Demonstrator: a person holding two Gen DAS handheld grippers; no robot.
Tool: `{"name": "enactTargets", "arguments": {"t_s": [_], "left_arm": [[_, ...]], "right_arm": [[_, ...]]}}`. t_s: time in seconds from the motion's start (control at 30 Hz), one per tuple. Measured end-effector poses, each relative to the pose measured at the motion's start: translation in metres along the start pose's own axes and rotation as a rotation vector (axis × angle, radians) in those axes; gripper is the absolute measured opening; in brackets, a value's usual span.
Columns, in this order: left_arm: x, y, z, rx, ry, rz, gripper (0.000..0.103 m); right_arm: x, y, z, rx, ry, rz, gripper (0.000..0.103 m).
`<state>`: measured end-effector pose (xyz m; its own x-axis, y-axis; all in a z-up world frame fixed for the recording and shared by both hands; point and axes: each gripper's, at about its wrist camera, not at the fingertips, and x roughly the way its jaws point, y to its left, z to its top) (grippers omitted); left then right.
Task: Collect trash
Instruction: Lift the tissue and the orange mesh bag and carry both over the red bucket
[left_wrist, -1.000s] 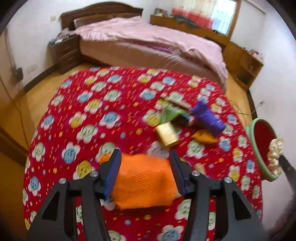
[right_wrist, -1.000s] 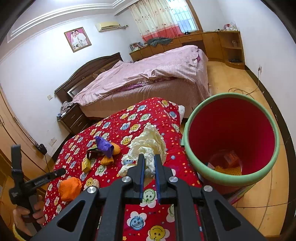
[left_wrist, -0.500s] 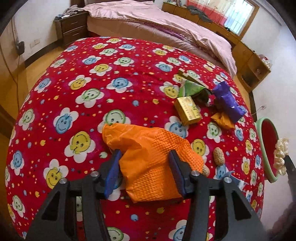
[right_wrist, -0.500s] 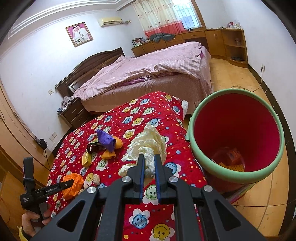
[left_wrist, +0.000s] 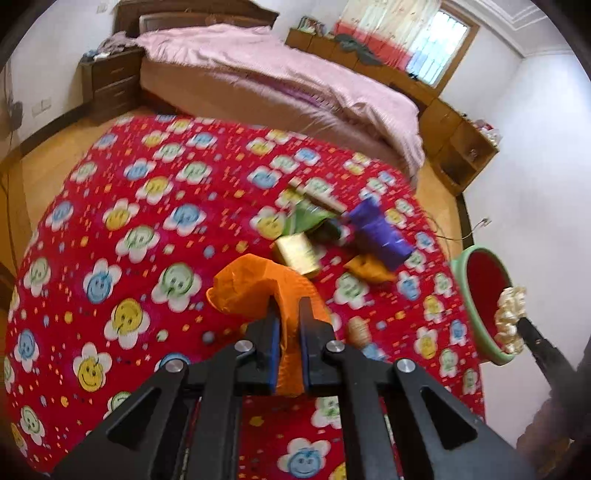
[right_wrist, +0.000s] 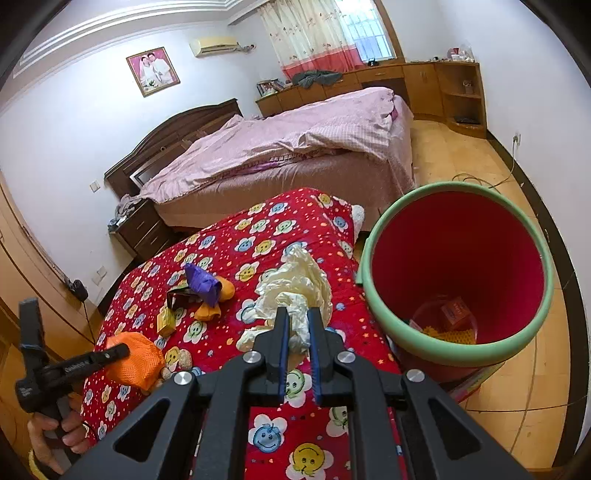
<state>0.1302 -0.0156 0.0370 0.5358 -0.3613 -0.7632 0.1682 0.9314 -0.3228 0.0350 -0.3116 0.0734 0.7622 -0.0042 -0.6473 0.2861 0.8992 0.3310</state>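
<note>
Left gripper (left_wrist: 287, 308): we see its jaws pressed together on a fold of the orange mesh bag (left_wrist: 258, 286); the bag bulges out ahead of the fingertips, above the red flowered blanket (left_wrist: 122, 229); whether it touches the blanket we cannot tell.
Right gripper (right_wrist: 298, 320): jaws clamped on a crumpled cream plastic bag (right_wrist: 299, 284); we see the bag hanging out in front, over the blanket edge, just beside the bin.
Bin (right_wrist: 532, 325): red inside with a green rim, standing on the wooden floor at the blanket's corner; we make out a small orange box (right_wrist: 457, 309) and yellow scraps at its bottom.
Trash left on the blanket: a purple wrapper (right_wrist: 201, 282), a small yellow box (right_wrist: 165, 319), two orange lumps and a dark green packet, clustered near each other; blurred in the left wrist view.
Background: a bed with a pink cover (right_wrist: 295, 136).
</note>
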Motion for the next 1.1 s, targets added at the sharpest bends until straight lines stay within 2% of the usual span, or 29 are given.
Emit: {"name": "enactTargets", "arguments": {"t_s": [0.17, 0.4, 0.77, 1.1], "left_arm": [[-0.011, -0.028, 0.013, 0.063, -0.039, -0.034, 0.007], [-0.012, -0.072, 0.025, 0.147, -0.056, -0.086, 0.007], [0.009, -0.153, 0.031, 0.283, -0.028, -0.17, 0.007], [0.043, -0.231, 0.018, 0.399, 0.012, -0.226, 0.007]], "right_arm": [[-0.009, -0.005, 0.002, 0.008, -0.022, -0.009, 0.012], [-0.026, -0.022, 0.008, 0.035, -0.064, -0.039, 0.012], [-0.042, -0.062, 0.02, 0.087, -0.111, -0.111, 0.011], [-0.037, -0.106, 0.021, 0.155, -0.112, -0.161, 0.011]]}}
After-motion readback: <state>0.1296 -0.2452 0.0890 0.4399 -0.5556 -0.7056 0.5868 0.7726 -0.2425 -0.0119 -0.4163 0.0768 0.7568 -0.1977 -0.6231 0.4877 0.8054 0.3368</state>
